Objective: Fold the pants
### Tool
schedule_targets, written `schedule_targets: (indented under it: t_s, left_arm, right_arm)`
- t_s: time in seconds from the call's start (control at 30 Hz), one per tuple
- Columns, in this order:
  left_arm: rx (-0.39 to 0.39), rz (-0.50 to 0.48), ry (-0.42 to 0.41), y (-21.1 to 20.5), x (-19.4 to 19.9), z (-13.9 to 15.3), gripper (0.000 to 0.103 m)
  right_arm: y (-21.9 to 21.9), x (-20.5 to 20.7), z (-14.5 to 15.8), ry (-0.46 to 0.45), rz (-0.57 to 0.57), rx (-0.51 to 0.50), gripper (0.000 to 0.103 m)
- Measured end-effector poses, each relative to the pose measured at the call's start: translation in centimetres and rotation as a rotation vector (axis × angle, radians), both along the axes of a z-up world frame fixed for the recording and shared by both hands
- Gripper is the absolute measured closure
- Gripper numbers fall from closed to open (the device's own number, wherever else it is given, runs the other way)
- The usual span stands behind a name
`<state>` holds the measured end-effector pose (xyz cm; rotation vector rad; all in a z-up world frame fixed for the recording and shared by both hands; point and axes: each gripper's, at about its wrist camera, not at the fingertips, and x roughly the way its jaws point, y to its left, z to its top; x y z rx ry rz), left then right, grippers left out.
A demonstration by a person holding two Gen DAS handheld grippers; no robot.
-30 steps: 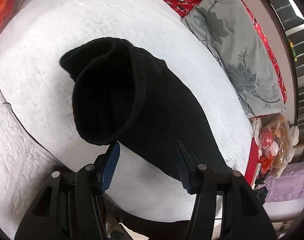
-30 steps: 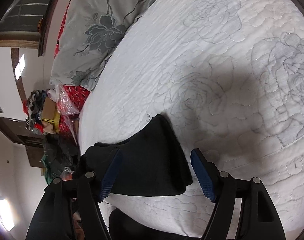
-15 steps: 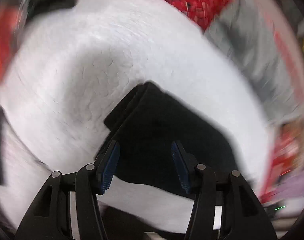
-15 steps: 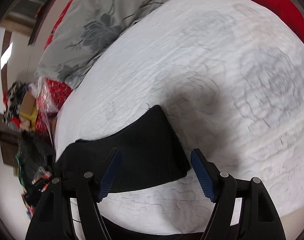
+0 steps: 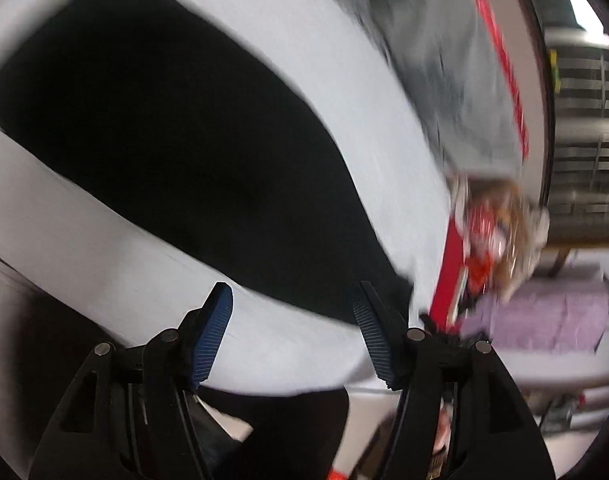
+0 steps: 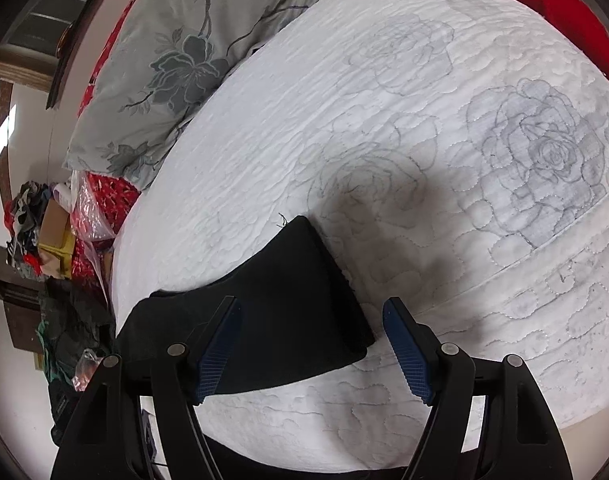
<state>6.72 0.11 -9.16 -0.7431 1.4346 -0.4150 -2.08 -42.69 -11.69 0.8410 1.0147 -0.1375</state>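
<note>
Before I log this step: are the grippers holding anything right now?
Left gripper: open, holding nothing; the pants lie ahead of it.
Right gripper: open, holding nothing, over the pants' end on the quilt.

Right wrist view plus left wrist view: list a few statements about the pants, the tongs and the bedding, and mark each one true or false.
1. The black pants lie on a white quilted bedspread. True.
2. The right tongs are clamped on the pants. False: they are open and hold nothing.
3. The left tongs are open and hold nothing. True.
4. A grey pillow with a floral print lies beside the bedspread. True.
5. The bedspread is plain, with no pattern. False: rose outlines are stitched into it.
</note>
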Motion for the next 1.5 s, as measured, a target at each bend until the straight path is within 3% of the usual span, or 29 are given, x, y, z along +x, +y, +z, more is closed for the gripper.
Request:
schedule_targets:
  t_s: [0.17,0.33,0.43,0.8,1.17,1.37,1.5]
  left_arm:
    - [-0.046,-0.099,0.100,-9.9,-1.9,-1.5,0.041]
    - [-0.090,-0.089,0.218,-16.4,-3.2,-3.0,0.041]
    - [-0.099,-0.067,0.261,-18.1,-3.6,-3.9,0.041]
    - [-0.118,0.052,0.324,-19.2,-4.8,-6.2,0.041]
    - [-0.096,0.068,0.266,-22.2,-4.4,-6.1,0.037]
    - [-0.094,0.052,0.231,-23.3,-4.3,-6.3,0.037]
    - [-0.100,0.051,0.234,-23.8,-3.8,-6.3,0.037]
  right_arm:
    - [-0.9,-0.5,-0.1,0.021,0.041,-0.014,0.027]
    - [-2.4,-1.3,-0.2,0.007,0.040,0.009,0.027]
    - [-3.2,-1.3,-0.7,-0.006,0.044,0.041,0.027]
    - [-4.6,2.7,-3.0,-0.052,0.109,0.215,0.025]
    - [-4.5,7.4,-4.5,-0.079,0.211,0.421,0.026]
    - [-4.1,8.8,-4.4,-0.066,0.286,0.416,0.028]
    - [-4.0,9.0,-4.6,-0.046,0.301,0.399,0.039]
